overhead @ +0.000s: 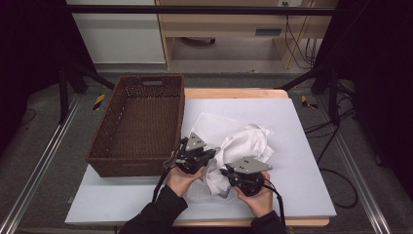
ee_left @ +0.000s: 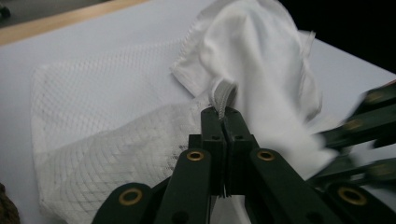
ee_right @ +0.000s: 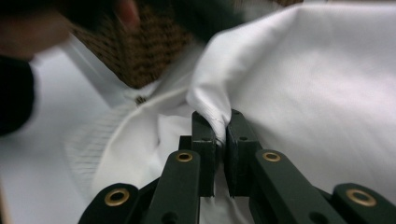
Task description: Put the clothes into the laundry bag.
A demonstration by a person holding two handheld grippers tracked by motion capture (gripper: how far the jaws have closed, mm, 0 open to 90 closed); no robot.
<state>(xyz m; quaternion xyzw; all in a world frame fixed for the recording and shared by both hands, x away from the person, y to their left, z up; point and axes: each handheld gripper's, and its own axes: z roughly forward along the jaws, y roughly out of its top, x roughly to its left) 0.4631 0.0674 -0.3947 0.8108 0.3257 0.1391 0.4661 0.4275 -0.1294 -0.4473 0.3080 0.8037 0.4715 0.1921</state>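
Cloth [overhead: 242, 145] sits bunched at the centre of the high view, on the white mat [overhead: 302, 190], partly over a mesh bag [overhead: 207, 124] lying flat under it. Basket [overhead: 139, 122] is just left of it, empty.

Risks as we see them:
- Both pinches are on thin edges. In the left gripper view we only have a small hem loop [ee_left: 222, 95] at the very tips; any sideways pull and it slips out.
- In the right gripper view the fold [ee_right: 212, 105] is caught near the tips too, and that picture is blurred, so we can't tell how deep the bite goes.
- The two grippers are close together. If we lift like this the cloth hangs as a wad, not spread.
- The bag touches the cloth underneath; a lift may drag it along, or we may have pinched mesh with the hem. Can't tell from here.

Left gripper [overhead: 210, 154]: jaws closed down to a sliver, clamped on the loop. Right gripper [overhead: 224, 171]: jaws nearly together, pinching the fold, lower middle of the high view.
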